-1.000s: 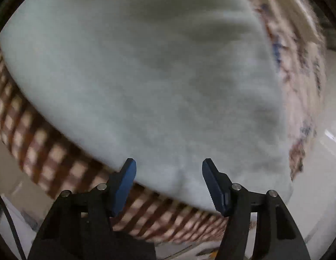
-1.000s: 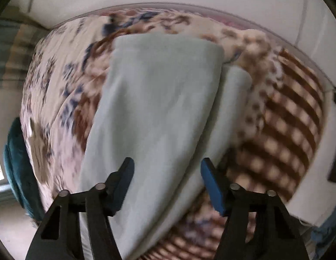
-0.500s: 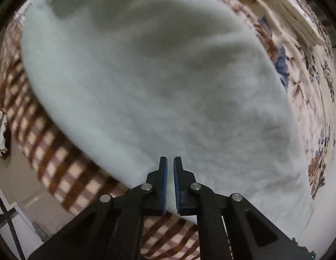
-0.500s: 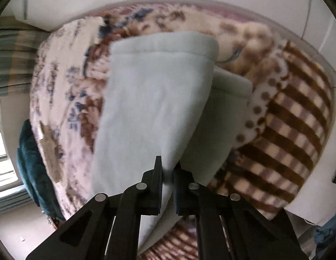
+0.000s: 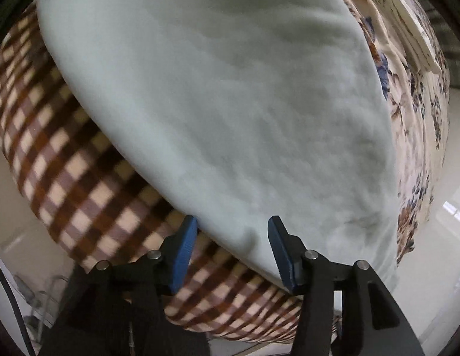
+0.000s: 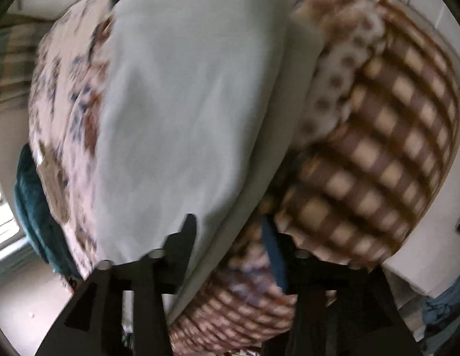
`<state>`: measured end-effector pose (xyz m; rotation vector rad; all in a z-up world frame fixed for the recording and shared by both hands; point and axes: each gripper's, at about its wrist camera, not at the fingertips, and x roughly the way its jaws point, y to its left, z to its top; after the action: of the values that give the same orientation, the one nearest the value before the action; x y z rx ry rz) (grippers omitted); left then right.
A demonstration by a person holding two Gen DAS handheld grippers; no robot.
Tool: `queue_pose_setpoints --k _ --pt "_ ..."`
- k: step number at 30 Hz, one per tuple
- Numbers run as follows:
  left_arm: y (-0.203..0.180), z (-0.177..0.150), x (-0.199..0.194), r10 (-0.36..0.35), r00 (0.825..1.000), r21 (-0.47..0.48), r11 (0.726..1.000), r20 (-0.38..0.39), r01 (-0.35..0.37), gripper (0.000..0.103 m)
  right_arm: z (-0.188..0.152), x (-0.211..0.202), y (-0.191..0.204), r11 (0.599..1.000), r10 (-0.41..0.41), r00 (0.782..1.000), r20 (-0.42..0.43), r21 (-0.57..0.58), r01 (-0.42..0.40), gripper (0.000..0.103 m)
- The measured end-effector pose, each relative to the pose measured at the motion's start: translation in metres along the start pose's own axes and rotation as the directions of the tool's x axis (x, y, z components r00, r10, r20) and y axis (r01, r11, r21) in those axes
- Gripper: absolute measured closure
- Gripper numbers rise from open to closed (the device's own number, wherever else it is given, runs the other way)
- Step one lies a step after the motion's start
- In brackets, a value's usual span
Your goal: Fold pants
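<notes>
The pale mint-green pants (image 5: 230, 103) lie spread on a bed and fill most of the left wrist view. My left gripper (image 5: 232, 252) is open, its blue pads either side of the near hem, holding nothing. In the right wrist view the pants (image 6: 182, 112) lie folded lengthwise, one layer over another. My right gripper (image 6: 230, 249) is open at their near end, with the cloth edge between its jaws. This view is blurred.
A brown-and-cream checked blanket (image 5: 66, 172) covers the bed under the pants and shows in the right wrist view (image 6: 378, 154). A floral sheet (image 5: 420, 136) lies on the far side. A teal cloth (image 6: 34, 207) hangs at the left bed edge. Pale floor (image 5: 431, 267) lies beyond.
Both grippers were open a second ago, shut on the pants' near edge half a second ago, and have now opened and let the cloth go.
</notes>
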<state>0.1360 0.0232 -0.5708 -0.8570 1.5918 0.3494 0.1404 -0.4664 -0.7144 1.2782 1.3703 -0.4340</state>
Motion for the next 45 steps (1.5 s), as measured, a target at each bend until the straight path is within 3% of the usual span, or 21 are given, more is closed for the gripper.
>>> queue_pose_setpoints --k 5,8,9,10,11,13,17,21,24,26,27,28,30,31,32,35,37,39,41,42,45 --pt "0.001 0.003 0.01 -0.044 0.999 -0.063 0.997 0.013 0.045 0.056 -0.039 0.041 0.028 0.993 0.114 0.989 -0.095 -0.032 -0.117 0.052" --pt "-0.008 0.017 0.023 -0.02 1.0 -0.03 0.999 0.017 0.02 0.056 -0.052 0.066 0.044 0.992 0.107 0.988 -0.115 -0.055 -0.114 0.054" --pt "-0.006 0.021 0.023 -0.014 1.0 -0.025 1.0 0.017 0.015 0.056 -0.055 0.072 0.048 0.992 0.107 0.988 -0.11 -0.061 -0.114 0.067" --pt "-0.003 0.025 0.025 -0.003 1.0 -0.019 1.0 0.026 0.004 0.065 -0.058 0.077 0.051 0.994 0.071 0.993 -0.096 -0.079 -0.079 0.081" --pt "0.004 0.03 0.02 0.017 0.999 -0.01 1.0 0.044 -0.017 0.083 -0.059 0.08 0.053 0.995 0.048 0.996 -0.082 -0.081 -0.054 0.082" --pt "0.007 0.03 0.009 0.033 0.996 0.016 0.999 0.078 -0.034 0.094 -0.067 0.072 0.053 0.997 0.059 0.996 -0.06 -0.054 -0.063 0.088" --pt "0.005 0.012 -0.015 0.028 0.993 0.064 0.997 0.112 -0.035 0.095 -0.086 0.041 0.062 0.993 0.059 0.998 -0.016 -0.098 -0.06 0.09" --pt "0.019 0.021 0.001 0.063 0.995 0.071 0.995 0.082 -0.069 0.095 -0.08 0.047 0.055 0.993 0.002 1.0 -0.02 -0.121 -0.004 0.092" --pt "0.022 0.031 0.01 0.062 0.997 0.04 0.997 0.034 -0.064 0.091 -0.064 0.073 0.049 0.993 -0.011 0.994 -0.108 -0.122 -0.002 0.089" --pt "0.012 0.028 0.0 0.077 0.996 0.074 0.994 0.039 -0.08 0.089 -0.055 0.066 0.047 0.991 0.029 0.99 -0.141 -0.127 -0.047 0.084" --pt "0.008 0.025 -0.007 0.086 0.995 0.103 0.991 0.052 -0.091 0.087 -0.051 0.058 0.045 0.99 0.041 0.991 -0.128 -0.131 -0.058 0.072" --pt "0.0 0.019 -0.012 0.1 0.992 0.146 0.983 0.073 -0.11 0.08 -0.047 0.043 0.042 0.989 0.042 0.995 -0.093 -0.138 -0.054 0.054" --pt "-0.026 0.006 -0.019 0.154 0.979 0.261 0.947 0.132 -0.184 0.064 -0.033 0.017 0.03 0.992 0.042 0.999 -0.009 -0.12 -0.043 0.04" --pt "-0.043 -0.004 -0.022 0.182 0.966 0.335 0.912 0.181 -0.235 0.046 -0.023 0.001 0.019 0.995 0.043 0.998 0.051 -0.088 -0.039 0.039" --pt "-0.057 -0.014 -0.021 0.199 0.952 0.396 0.875 0.23 -0.279 0.025 -0.013 -0.011 0.008 0.998 0.044 0.994 0.099 -0.056 -0.038 0.039" --pt "-0.094 -0.038 -0.012 0.217 0.925 0.499 0.792 0.311 -0.353 0.018 0.017 -0.043 -0.018 0.998 0.056 0.973 0.225 0.022 -0.062 0.039" --pt "-0.111 -0.047 0.001 0.204 0.929 0.513 0.787 0.307 -0.343 0.018 0.036 -0.061 -0.024 0.997 0.071 0.951 0.301 0.019 -0.08 0.039" --pt "-0.122 -0.049 0.014 0.203 0.935 0.521 0.786 0.292 -0.333 0.018 0.055 -0.061 -0.022 0.997 0.071 0.951 0.301 -0.005 -0.073 0.04" --pt "-0.12 -0.047 0.019 0.213 0.935 0.513 0.79 0.283 -0.335 0.018 0.07 -0.046 -0.016 0.998 0.056 0.962 0.266 -0.026 -0.051 0.062" --pt "-0.124 -0.045 0.025 0.216 0.936 0.509 0.793 0.277 -0.334 0.018 0.076 -0.037 -0.011 0.999 0.024 0.969 0.244 -0.035 -0.016 0.086" --pt "-0.12 -0.04 0.026 0.23 0.933 0.494 0.799 0.277 -0.343 0.018 0.072 -0.039 -0.002 0.998 -0.029 0.964 0.263 -0.043 0.041 0.09"
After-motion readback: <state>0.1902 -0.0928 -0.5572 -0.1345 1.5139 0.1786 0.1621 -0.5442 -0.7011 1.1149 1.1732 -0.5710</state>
